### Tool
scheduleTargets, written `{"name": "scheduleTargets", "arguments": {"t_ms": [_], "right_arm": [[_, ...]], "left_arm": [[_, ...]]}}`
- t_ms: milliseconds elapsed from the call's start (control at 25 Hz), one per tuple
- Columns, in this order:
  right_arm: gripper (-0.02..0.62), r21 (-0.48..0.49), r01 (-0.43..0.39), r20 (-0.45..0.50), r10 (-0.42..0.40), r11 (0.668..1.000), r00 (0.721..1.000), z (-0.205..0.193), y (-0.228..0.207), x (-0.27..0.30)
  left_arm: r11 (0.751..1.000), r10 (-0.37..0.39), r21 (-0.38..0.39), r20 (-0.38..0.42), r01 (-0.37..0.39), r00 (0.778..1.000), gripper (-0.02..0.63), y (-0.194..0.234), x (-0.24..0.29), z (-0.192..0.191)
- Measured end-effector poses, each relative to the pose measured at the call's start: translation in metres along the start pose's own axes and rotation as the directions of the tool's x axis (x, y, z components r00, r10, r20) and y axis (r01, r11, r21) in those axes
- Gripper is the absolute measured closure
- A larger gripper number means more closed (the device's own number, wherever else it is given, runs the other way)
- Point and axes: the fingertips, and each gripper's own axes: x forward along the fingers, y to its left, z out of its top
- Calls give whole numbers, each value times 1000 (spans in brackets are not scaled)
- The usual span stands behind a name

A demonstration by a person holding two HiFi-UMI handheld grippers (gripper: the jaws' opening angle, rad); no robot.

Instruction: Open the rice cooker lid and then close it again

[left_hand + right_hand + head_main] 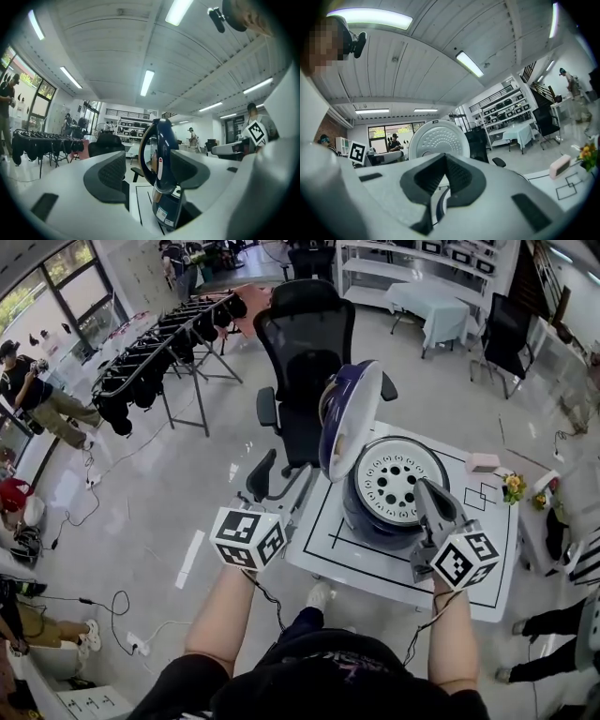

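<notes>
Status: first half looks done. The rice cooker point(361, 517) sits on the white tabletop point(375, 573) inside the black marked frame, and its lid point(349, 418) is swung fully up on the hinge, standing near upright at the cooker's left side as the head view shows it. A perforated white disc point(398, 482) lies exposed in the open body.

Left claw point(149, 171): jaws wide apart, nothing gripped. Its own view shows the lid edge-on, lined up in the gap between the pads but farther out, with neither pad on it. In the head view this claw is off the tabletop's left edge, on the lid's outer side.

Right claw point(442, 183): jaws fully together, empty. It hovers at the cooker's front right rim, and I can't tell if it touches. Its view looks across at the lid's white dimpled inner face.

Remaining: the close. My read is that the left claw is set to take or push the lid back down; the lid then has to drop and latch. Nothing shows the closing swing started.
</notes>
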Motion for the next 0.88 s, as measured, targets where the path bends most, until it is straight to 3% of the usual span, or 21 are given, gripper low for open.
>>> {"name": "scheduleTargets", "arguments": {"t_ms": [440,880], "right_arm": [[594,-6,62,16,-62,998,998,13,-27,41],[594,-4,149,54,-148,989,988,18,-52,61]], "left_arm": [[999,-49,-1,-26,49,998,324,35,70,-1],[986,-164,29,-65,166,984,327,37,139,-13]]}}
